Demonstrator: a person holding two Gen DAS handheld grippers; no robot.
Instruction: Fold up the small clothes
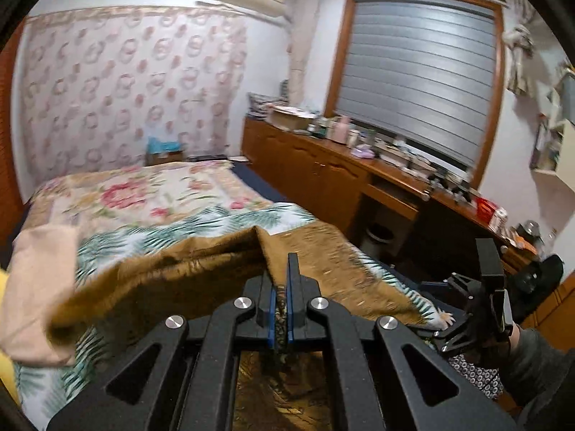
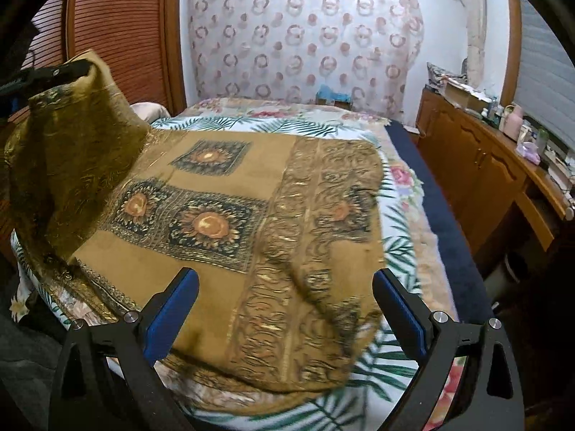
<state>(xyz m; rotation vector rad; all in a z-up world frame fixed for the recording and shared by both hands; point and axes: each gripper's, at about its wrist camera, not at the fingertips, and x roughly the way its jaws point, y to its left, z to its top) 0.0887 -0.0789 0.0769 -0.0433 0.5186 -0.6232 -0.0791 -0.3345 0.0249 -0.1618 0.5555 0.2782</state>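
Ochre sunflower-print cloth (image 2: pixel 230 215): left tool (image 1: pixel 282 294) pinches one corner; right tool (image 2: pixel 285 309) gapes.

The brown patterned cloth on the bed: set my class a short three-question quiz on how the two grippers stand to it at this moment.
1. True or false: the left gripper is shut on a corner of the brown cloth.
2. Multiple choice: the right gripper is A) shut on the cloth, B) open above the cloth's near edge, C) out of view.
3. Fill in: the cloth lies on a bedspread printed with green ____.

Key: 1 true; 2 B; 3 leaves.
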